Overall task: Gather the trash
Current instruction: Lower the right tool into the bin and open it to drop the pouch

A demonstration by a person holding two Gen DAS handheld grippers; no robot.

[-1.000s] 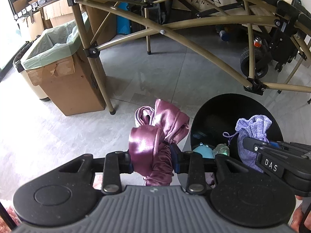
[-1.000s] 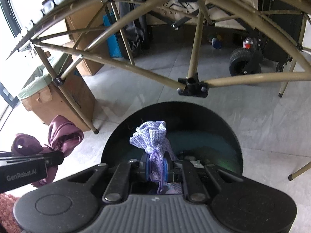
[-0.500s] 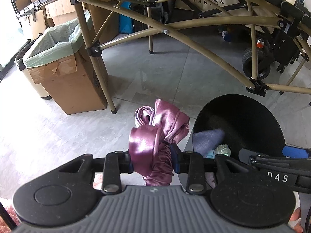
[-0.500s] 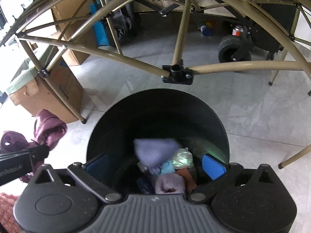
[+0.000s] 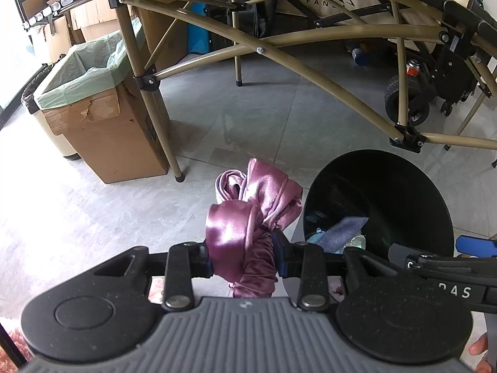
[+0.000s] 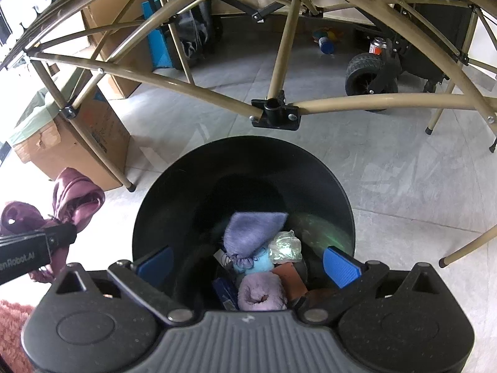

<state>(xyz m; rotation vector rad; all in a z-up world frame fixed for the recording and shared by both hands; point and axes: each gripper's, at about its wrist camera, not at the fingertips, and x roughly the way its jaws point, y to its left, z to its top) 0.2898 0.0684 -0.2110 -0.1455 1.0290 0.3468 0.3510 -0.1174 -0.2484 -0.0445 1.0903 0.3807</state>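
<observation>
Change: the lilac pouch [image 6: 251, 231] has dropped from the right gripper [image 6: 248, 264] into the black bin [image 6: 326, 171].
Right gripper: jaws spread wide and empty, poised over the bin mouth for the release.
Left gripper [image 5: 242, 256]: clamped on the pink satin cloth [image 5: 245, 217], waiting just beside the bin's rim.
Beyond: a lined cardboard box [image 5: 102, 130] stands under the folding frame [image 5: 298, 65].

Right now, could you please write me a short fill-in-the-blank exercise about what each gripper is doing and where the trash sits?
1. The left gripper is shut on a shiny ____ cloth.
2. The right gripper hangs above the black bin with its jaws ____.
3. The lavender pouch lies ____ the black bin.
4. The cardboard box is lined with a ____ bag.

Missing words: purple; open; inside; green
</observation>
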